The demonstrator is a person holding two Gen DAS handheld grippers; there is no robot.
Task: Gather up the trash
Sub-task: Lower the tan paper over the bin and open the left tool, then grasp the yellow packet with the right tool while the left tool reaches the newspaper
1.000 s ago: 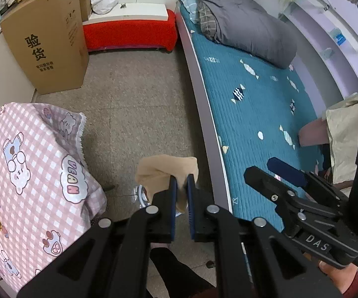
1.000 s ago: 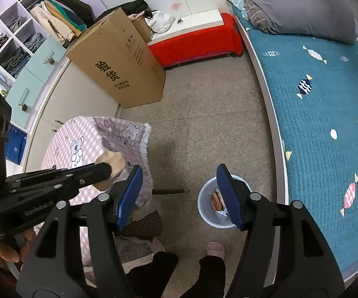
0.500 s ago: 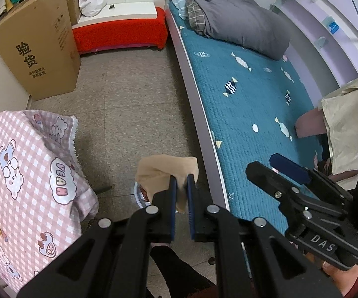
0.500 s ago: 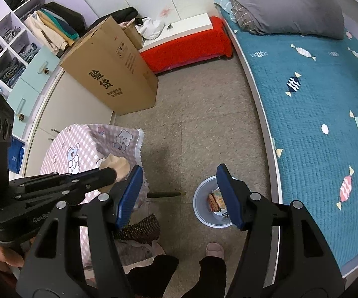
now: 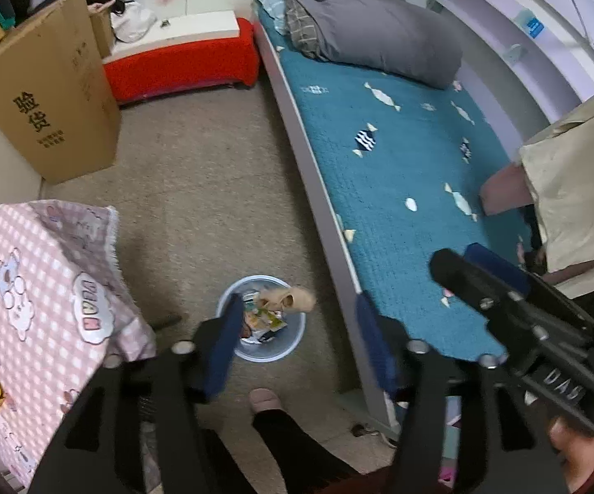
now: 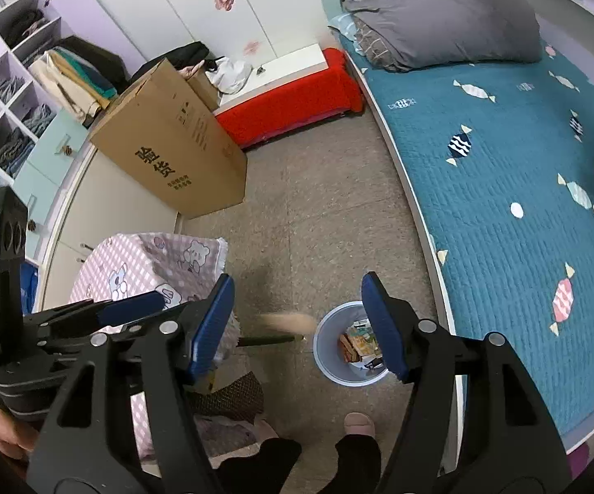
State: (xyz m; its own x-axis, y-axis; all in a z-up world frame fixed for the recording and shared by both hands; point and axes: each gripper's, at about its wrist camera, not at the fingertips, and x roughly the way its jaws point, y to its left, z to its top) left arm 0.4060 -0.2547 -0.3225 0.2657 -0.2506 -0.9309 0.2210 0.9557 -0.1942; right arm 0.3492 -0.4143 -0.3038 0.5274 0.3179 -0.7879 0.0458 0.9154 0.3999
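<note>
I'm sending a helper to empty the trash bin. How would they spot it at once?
Find the teal bed; beside its white edge, on the grey floor, stands the trash bin. It is a small, round, pale-blue bucket holding colourful wrappers, unlike the pink checked tablecloth alongside.

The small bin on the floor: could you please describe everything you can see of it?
The bin is a small round pail, pale blue and plastic-looking, upright and lidless on the speckled floor between the bed and the pink-clothed table. It holds colourful wrappers and paper scraps, well short of the rim. A crumpled tan wad appears blurred over its rim, seemingly mid-fall; whether it touches the bin is unclear. No gripper touches the bin.
</note>
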